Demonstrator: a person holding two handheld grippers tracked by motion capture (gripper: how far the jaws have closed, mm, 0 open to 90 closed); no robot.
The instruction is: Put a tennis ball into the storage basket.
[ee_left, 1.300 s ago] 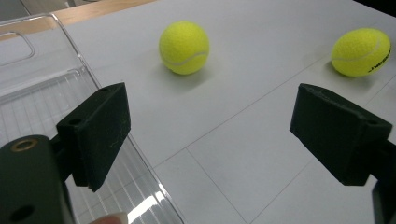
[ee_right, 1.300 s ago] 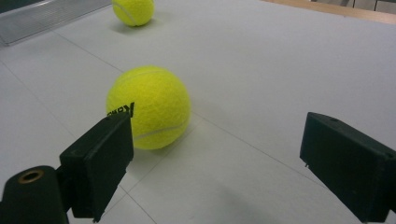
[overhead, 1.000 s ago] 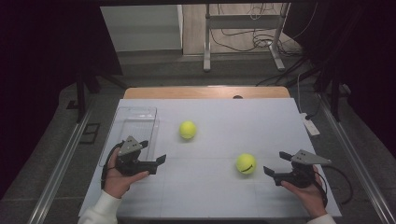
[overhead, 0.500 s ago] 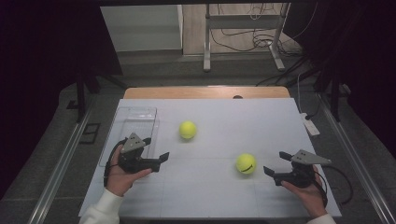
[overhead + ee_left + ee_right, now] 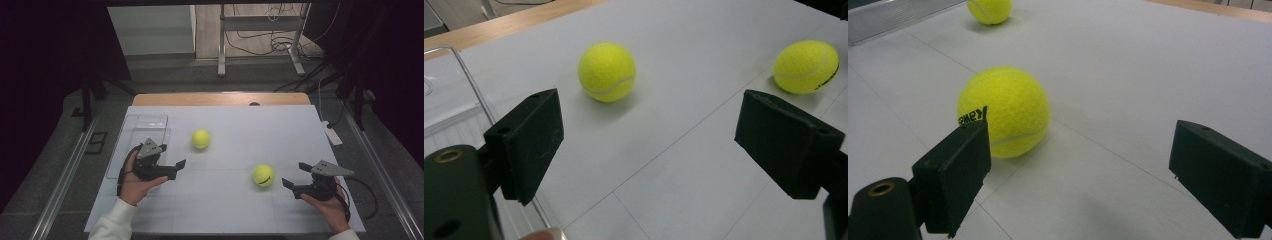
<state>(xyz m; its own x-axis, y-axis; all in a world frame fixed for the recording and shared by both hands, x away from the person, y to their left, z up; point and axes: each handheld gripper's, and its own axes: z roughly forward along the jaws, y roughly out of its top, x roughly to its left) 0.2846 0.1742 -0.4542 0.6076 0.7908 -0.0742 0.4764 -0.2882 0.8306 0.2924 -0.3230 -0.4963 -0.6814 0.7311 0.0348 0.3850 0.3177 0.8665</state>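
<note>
Comparing with a second ago, you have shifted your left gripper [image 5: 181, 162] slightly toward the far tennis ball [image 5: 200, 139], which lies at its 1 o'clock beside the clear tray [image 5: 145, 122]; jaws stay wide apart, empty. Your right gripper [image 5: 286, 183] has not moved, jaws apart, near ball [image 5: 263, 175] at its 10 o'clock. I judge both approaches barely begun.

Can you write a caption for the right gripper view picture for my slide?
The open right gripper faces a yellow tennis ball on the white table, with a second ball farther off.
</note>
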